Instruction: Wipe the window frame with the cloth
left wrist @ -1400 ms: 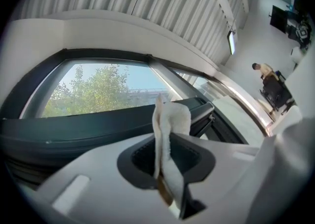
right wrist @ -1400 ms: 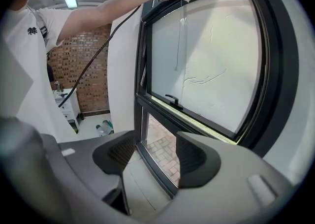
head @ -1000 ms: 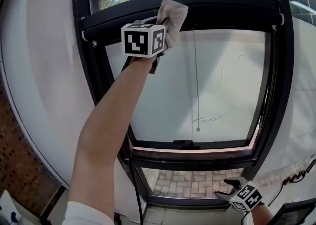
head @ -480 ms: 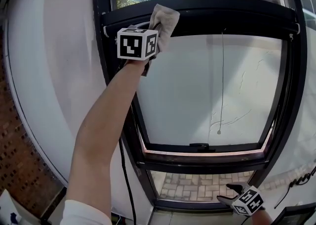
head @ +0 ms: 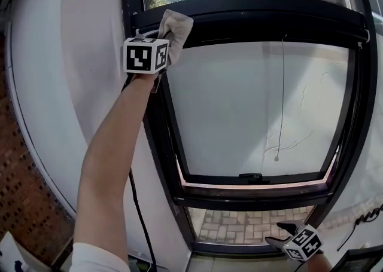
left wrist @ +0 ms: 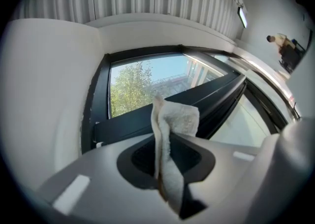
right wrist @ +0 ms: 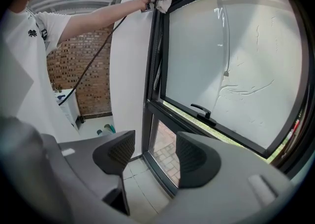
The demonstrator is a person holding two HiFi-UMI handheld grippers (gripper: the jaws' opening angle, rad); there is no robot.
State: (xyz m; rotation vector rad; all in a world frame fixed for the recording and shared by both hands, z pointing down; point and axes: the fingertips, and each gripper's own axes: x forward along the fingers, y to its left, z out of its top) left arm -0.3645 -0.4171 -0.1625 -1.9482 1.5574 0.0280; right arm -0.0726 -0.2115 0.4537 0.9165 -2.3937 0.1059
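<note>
leftward along the top bar goes the left gripper (head: 163, 33), now close to the upper left corner of the black metal window frame (head: 263, 18), where a second ago it was nearer the middle. its jaws are clamped on the beige terry cloth (head: 176, 27), which sticks up past the tips and lies against the frame's top bar (the left gripper view shows it pinched as a folded strip between the jaws, its free end fanned out above them). the person's bare arm (head: 114, 163) reaches up from the lower left, across the white wall (head: 78, 55) beside the window. a thin pull cord (head: 282, 97) hangs over the frosted pane (head: 239, 109) and ends in a small bead. a black window handle (head: 251, 176) sits on the lower rail. the right gripper (head: 280, 234) is held low near the bottom of the frame, well apart from the cloth. its jaws stand wide with nothing between them, only the tiled floor (right wrist: 135, 176) and the lower glass panel (right wrist: 165, 151) showing through the gap.
</note>
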